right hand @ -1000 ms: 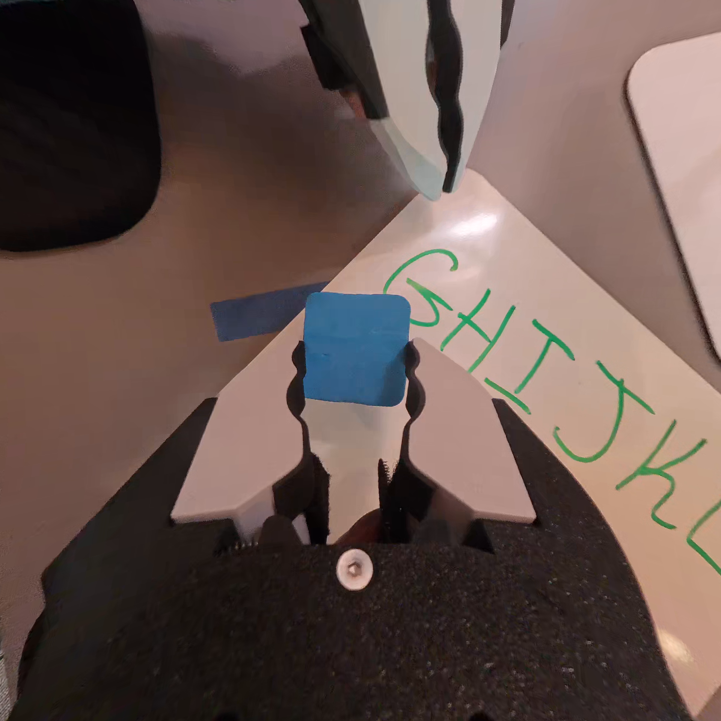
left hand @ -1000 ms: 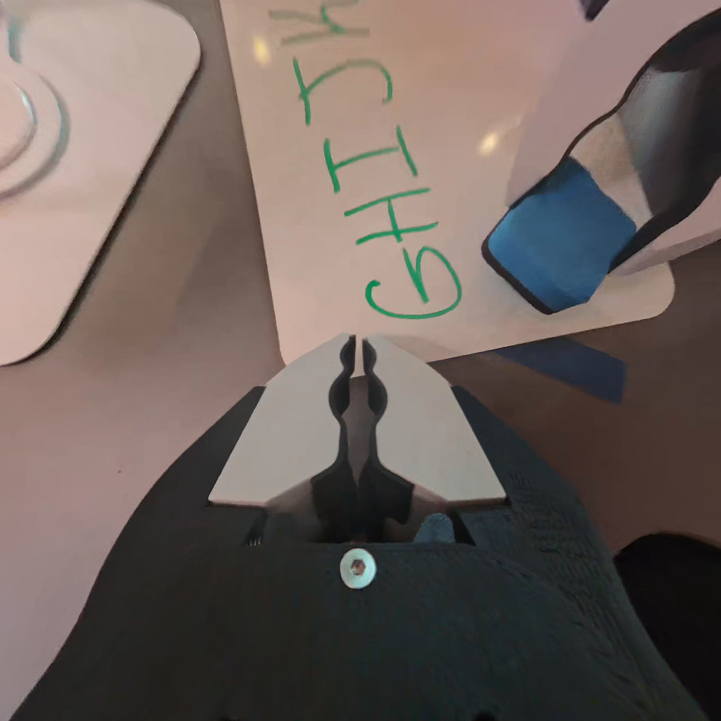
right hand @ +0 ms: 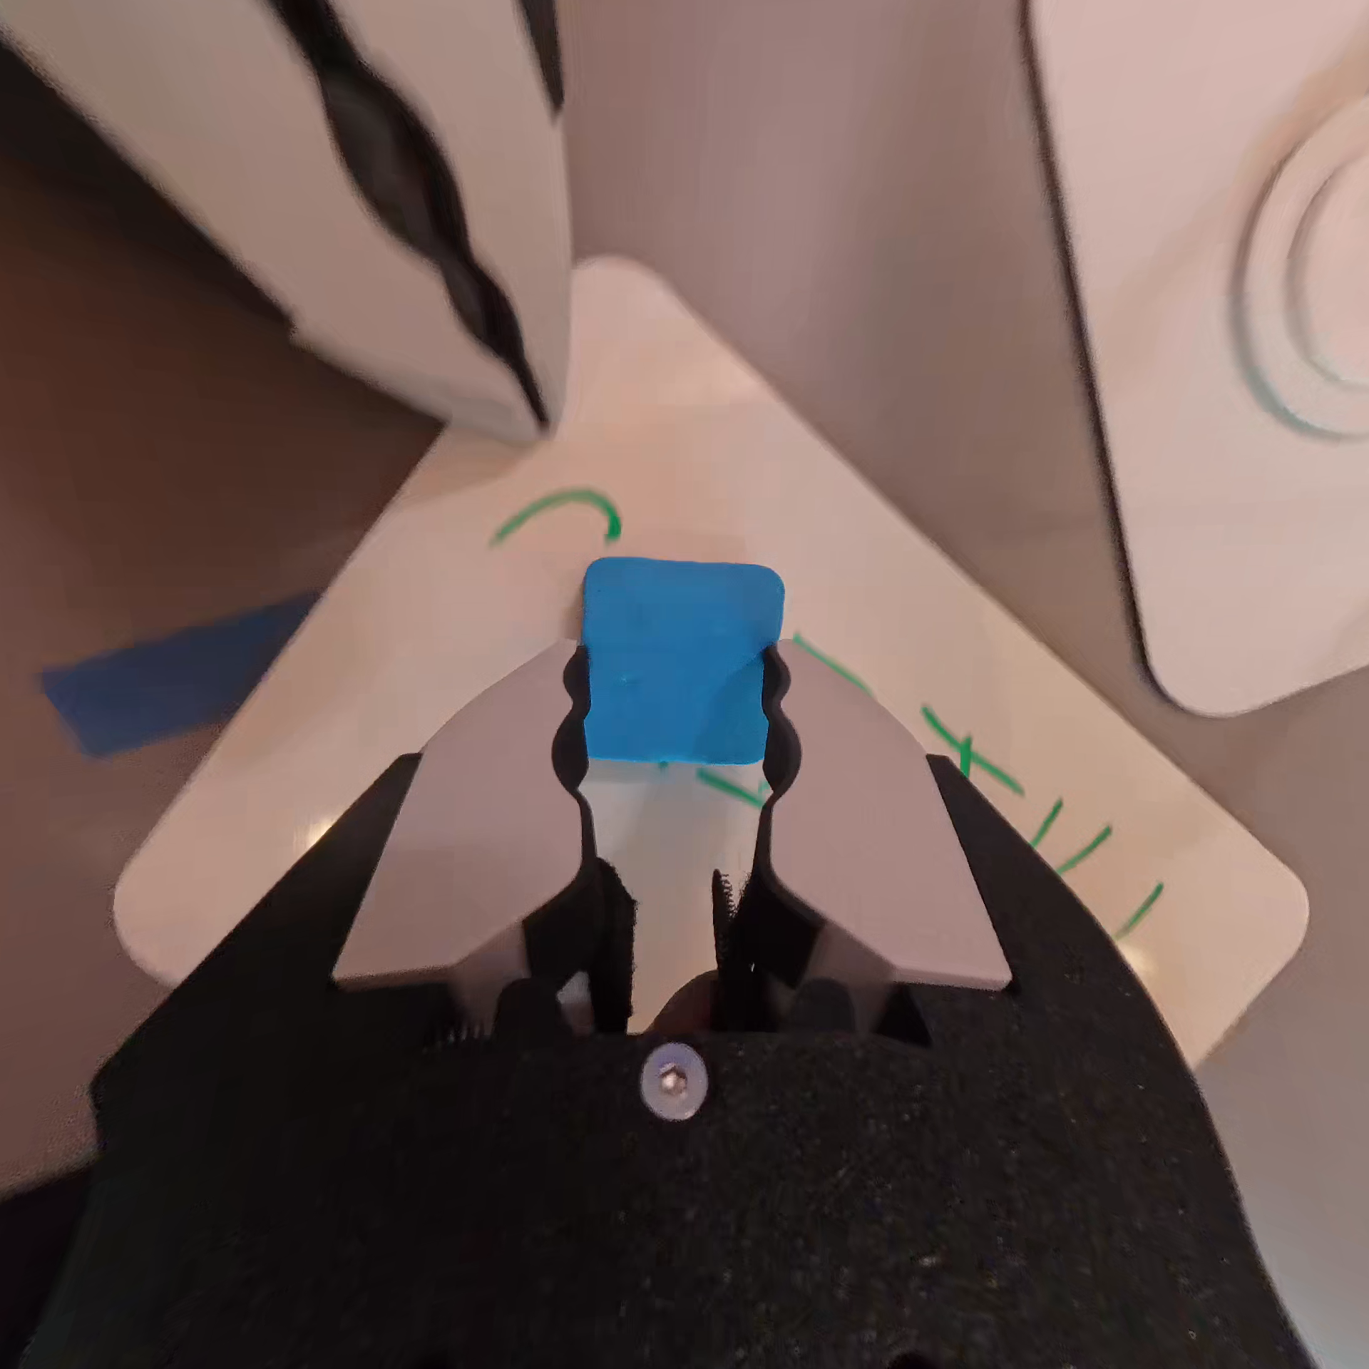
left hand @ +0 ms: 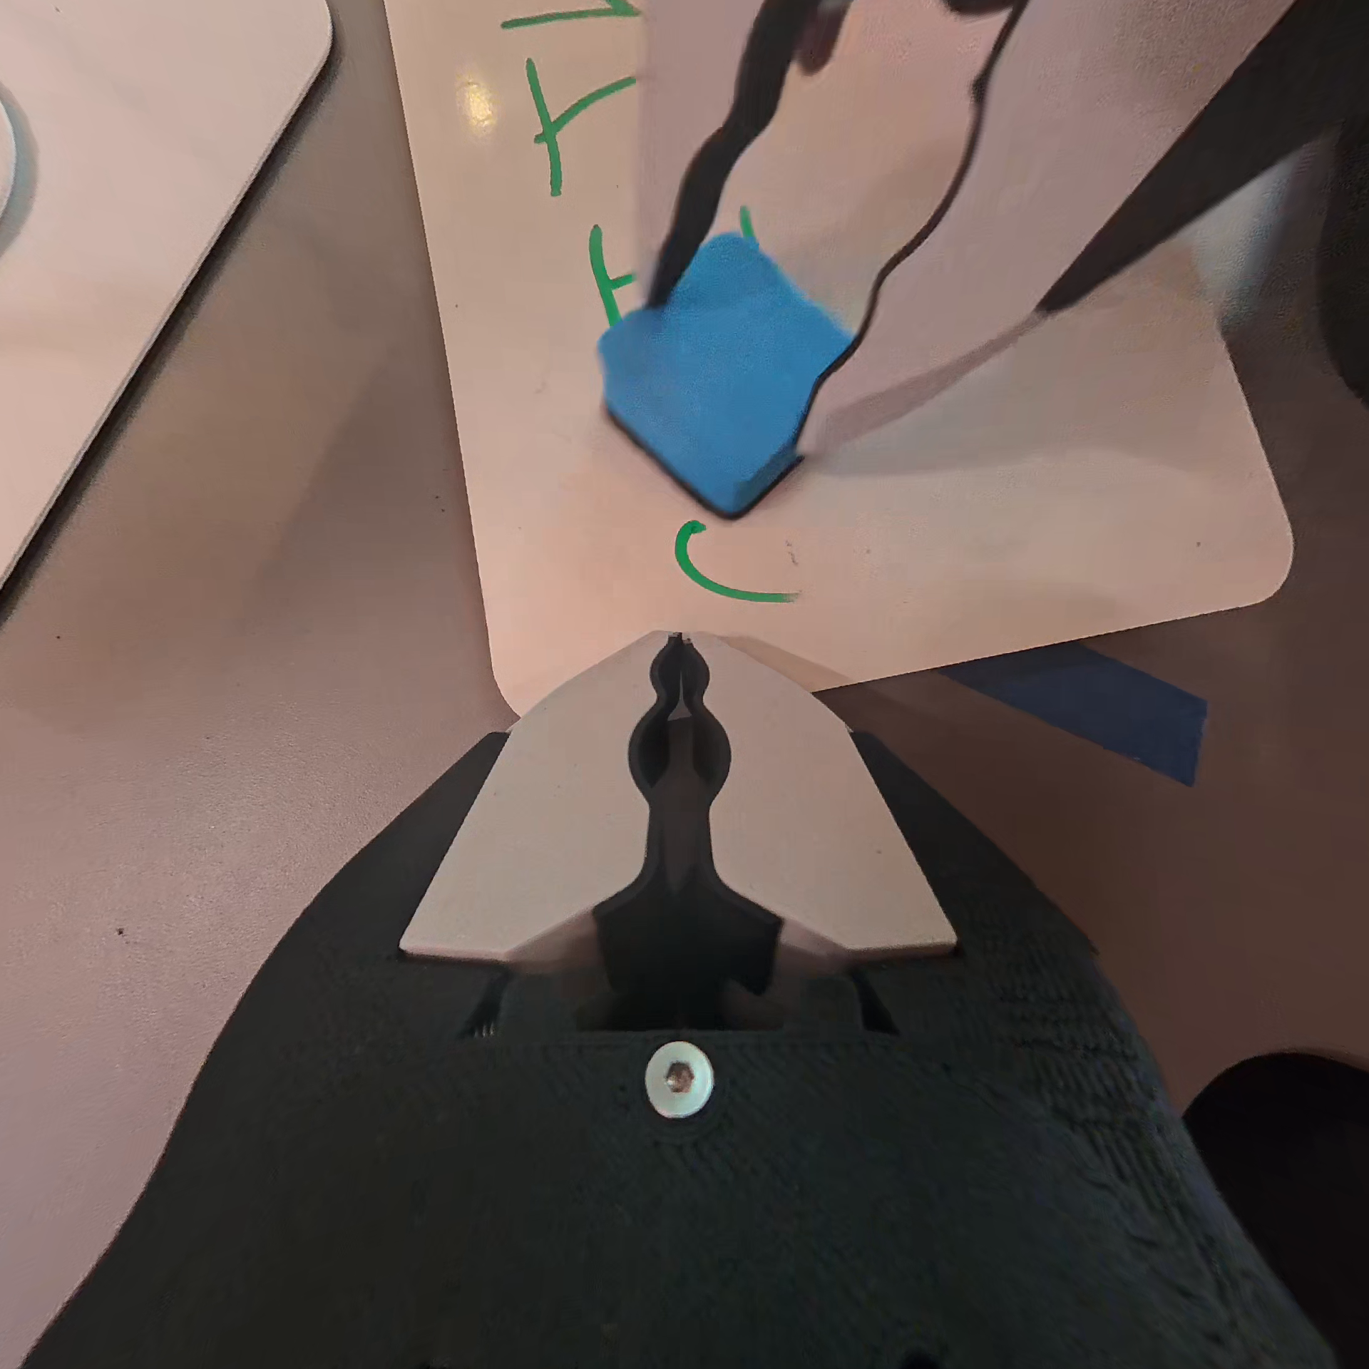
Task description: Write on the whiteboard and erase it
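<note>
A small white whiteboard (left hand: 1000,533) lies flat on the brown table, with green marker letters (left hand: 563,126) along it. My right gripper (right hand: 675,652) is shut on a blue eraser (right hand: 678,659) and presses it on the board over the letters; it also shows in the left wrist view (left hand: 722,378). Only a green curve (left hand: 726,574) is left of the nearest letter. My left gripper (left hand: 678,638) is shut and empty, its tips at the board's near corner. In the right wrist view the board (right hand: 444,741) and the left gripper's fingers (right hand: 415,222) show ahead.
A strip of blue tape (left hand: 1096,711) is stuck to the table beside the board's corner. A second white board (left hand: 133,222) with a round object on it lies to the left, also seen in the right wrist view (right hand: 1222,370). A dark object (left hand: 1289,1141) lies at lower right. Tip to tip, the grippers are about 7 centimetres apart.
My right gripper has slid the eraser from the board's edge onto the letters, wiping most of the nearest letter and part of the one after. My left gripper has closed fully.
</note>
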Available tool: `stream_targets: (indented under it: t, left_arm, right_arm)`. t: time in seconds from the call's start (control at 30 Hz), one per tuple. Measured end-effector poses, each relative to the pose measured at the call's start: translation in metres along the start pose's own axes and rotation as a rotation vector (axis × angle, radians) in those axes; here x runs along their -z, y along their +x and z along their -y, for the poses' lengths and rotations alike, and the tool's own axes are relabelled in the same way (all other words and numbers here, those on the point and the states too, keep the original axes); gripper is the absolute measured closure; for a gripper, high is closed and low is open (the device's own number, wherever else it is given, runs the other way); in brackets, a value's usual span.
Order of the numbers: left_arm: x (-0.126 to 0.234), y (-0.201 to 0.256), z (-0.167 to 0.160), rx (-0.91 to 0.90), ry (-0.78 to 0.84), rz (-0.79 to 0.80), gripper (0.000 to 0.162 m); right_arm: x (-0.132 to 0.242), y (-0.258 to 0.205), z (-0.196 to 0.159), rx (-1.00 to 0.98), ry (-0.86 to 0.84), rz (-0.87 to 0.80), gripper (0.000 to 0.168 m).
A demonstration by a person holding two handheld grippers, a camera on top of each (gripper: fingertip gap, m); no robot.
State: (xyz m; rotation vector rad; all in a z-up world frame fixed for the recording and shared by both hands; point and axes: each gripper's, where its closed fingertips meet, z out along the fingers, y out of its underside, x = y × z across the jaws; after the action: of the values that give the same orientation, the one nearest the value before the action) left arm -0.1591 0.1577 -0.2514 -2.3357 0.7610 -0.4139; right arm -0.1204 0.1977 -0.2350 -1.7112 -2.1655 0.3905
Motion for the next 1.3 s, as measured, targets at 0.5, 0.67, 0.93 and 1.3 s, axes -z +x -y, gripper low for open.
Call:
stream_targets:
  t: [0.5,0.67,0.93,1.3]
  left_arm:
    - [0.000,0.002,0.000,-0.013,0.008,-0.013,0.161]
    - [0.000,0.005,0.000,-0.003,0.011,-0.030,0.161]
    - [-0.001,0.004,0.000,-0.025,0.000,-0.003,0.161]
    - [0.000,0.004,0.000,-0.025,-0.002,-0.005,0.161]
  right_arm:
    - [-0.005,0.013,0.007,-0.022,-0.049,-0.026,0.123]
    - [-0.004,-0.026,0.014,0.075,-0.004,0.051,0.124]
    - [0.000,0.030,-0.009,-0.112,0.009,-0.061,0.124]
    - [-0.003,0.054,-0.010,-0.173,0.026,-0.075,0.124]
